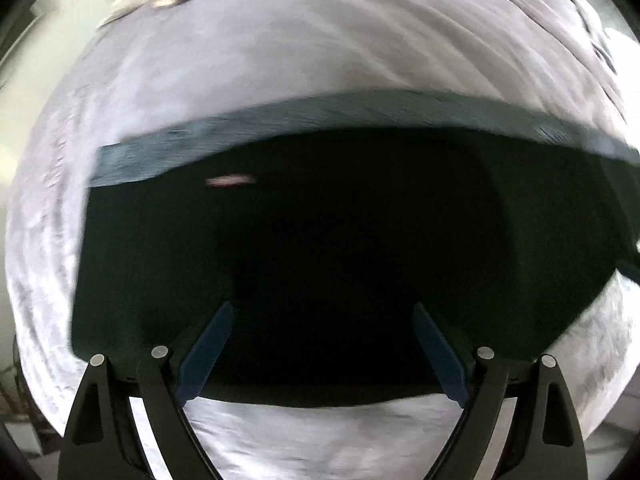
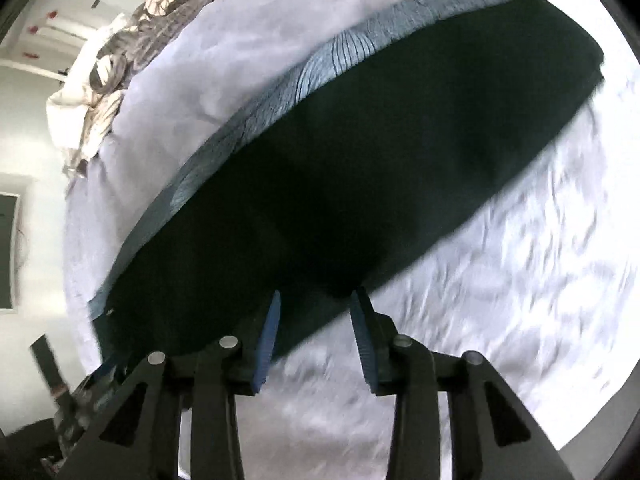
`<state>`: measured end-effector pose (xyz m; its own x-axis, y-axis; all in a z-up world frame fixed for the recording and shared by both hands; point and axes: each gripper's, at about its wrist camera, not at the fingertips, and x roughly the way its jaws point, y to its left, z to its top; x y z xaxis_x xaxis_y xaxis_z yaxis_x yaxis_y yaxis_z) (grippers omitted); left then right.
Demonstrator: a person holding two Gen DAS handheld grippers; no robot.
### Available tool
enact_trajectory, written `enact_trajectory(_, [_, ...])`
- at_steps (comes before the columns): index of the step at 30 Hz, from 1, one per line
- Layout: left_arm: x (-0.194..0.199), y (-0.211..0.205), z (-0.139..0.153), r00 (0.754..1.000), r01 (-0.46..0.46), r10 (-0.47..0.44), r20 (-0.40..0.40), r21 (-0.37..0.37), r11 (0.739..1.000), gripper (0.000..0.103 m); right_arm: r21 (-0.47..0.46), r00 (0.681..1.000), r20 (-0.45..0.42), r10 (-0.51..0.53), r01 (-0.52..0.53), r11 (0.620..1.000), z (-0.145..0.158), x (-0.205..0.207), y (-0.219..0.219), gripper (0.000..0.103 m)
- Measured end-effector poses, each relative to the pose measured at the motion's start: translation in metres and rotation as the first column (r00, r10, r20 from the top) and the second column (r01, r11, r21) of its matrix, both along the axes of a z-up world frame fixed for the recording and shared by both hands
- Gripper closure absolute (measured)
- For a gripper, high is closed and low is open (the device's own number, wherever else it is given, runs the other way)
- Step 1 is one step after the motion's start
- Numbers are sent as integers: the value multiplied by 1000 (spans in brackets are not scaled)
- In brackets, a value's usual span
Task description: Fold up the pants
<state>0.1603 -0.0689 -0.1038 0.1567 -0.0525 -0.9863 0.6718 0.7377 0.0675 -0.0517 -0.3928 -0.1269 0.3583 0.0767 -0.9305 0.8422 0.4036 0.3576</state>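
Fingers (image 1: 224,344) with blue pads are seen spread wide apart on the left gripper (image 1: 322,354), which is pointed straight down at the pants (image 1: 320,240). Nothing is clamped between them; only the dark cloth is seen in the gap, and whether the tips touch it cannot be told. On the right gripper (image 2: 316,336) the fingers (image 2: 269,340) are held partly apart, with a clear gap between the blue pads. Their tips are placed at the near edge of the pants (image 2: 360,168), and the cloth is not seen to be pinched by them.

The pants are laid flat on a bed covered by a pale lilac sheet (image 1: 280,52). The garment is very dark, almost black, and is seen as a broad band. Along its far edge a grey-blue ribbed waistband (image 1: 320,116) is shown, which in the right wrist view (image 2: 360,36) is gathered into fine pleats. A small pale mark (image 1: 230,180) is seen on the dark cloth just below the waistband, too blurred to be identified.

At the far end of the bed a crumpled striped blanket (image 2: 108,68) in cream and grey is bunched up, well apart from the pants. A white wall (image 2: 36,128) is seen beyond the bed, with a dark framed panel (image 2: 8,252) fixed to it. Much of both views is smeared by motion blur.
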Motion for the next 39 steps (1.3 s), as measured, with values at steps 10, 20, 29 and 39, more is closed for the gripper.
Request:
enact_trajectory(10, [-31, -16, 1, 997, 66, -63, -39, 81, 994, 11, 99, 997, -73, -1, 8, 995, -14, -28, 4, 63])
enact_trajectory(20, [-86, -35, 39, 987, 140, -132, -95, 74, 987, 11, 115, 998, -56, -12, 19, 993, 8, -73, 27, 46])
enact_trajectory(29, [-127, -81, 43, 973, 215, -206, -104, 93, 972, 11, 125, 995, -28, -101, 103, 987, 10, -115, 4, 46])
enact_trajectory(39, [-128, -190, 46, 990, 107, -103, -91, 38, 994, 11, 49, 939, 111, -325, 322, 946, 16, -192, -137, 46])
